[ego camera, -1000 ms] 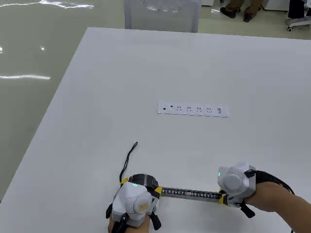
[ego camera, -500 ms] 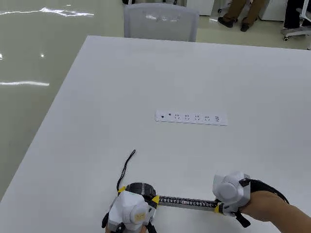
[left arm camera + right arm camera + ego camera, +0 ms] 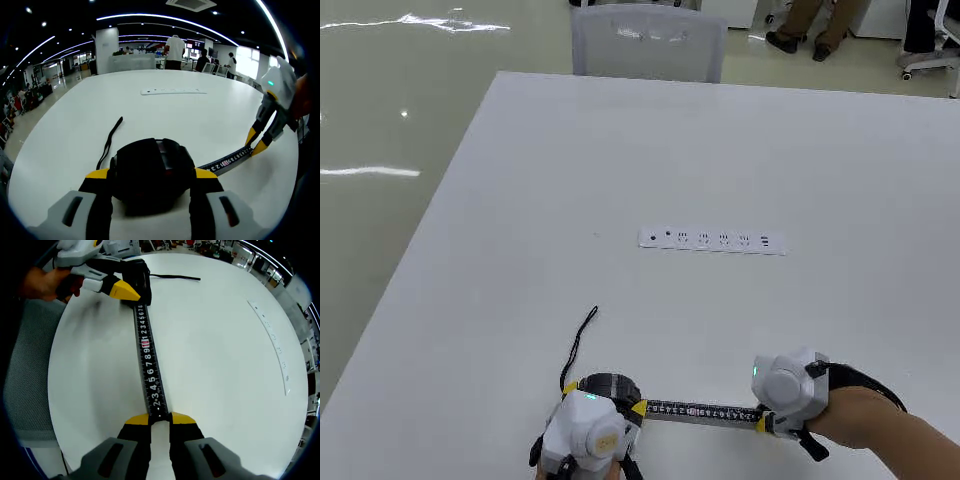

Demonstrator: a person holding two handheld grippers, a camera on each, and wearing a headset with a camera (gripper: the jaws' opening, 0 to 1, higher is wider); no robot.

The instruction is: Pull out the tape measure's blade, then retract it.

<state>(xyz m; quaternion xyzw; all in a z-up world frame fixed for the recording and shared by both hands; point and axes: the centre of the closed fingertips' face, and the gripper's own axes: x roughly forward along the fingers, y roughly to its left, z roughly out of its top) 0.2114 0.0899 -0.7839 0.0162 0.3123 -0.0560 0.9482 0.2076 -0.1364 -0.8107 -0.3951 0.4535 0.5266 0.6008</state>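
Case in left tool, blade in right tool.

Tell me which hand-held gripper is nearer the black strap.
Left. The left hand-held gripper clamps the case the strap trails from; the right hand-held gripper pinches the blade tip.

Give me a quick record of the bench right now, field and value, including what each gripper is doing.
left gripper: shut on the tape measure, jaws on either side of its black case
right gripper: shut on the free end of the blade
blade state: pulled out, stretched straight between the two grippers, numbers facing up
strap: black, lying loose on the table beyond the case
power strip: white, farther out on the table, apart from both grippers
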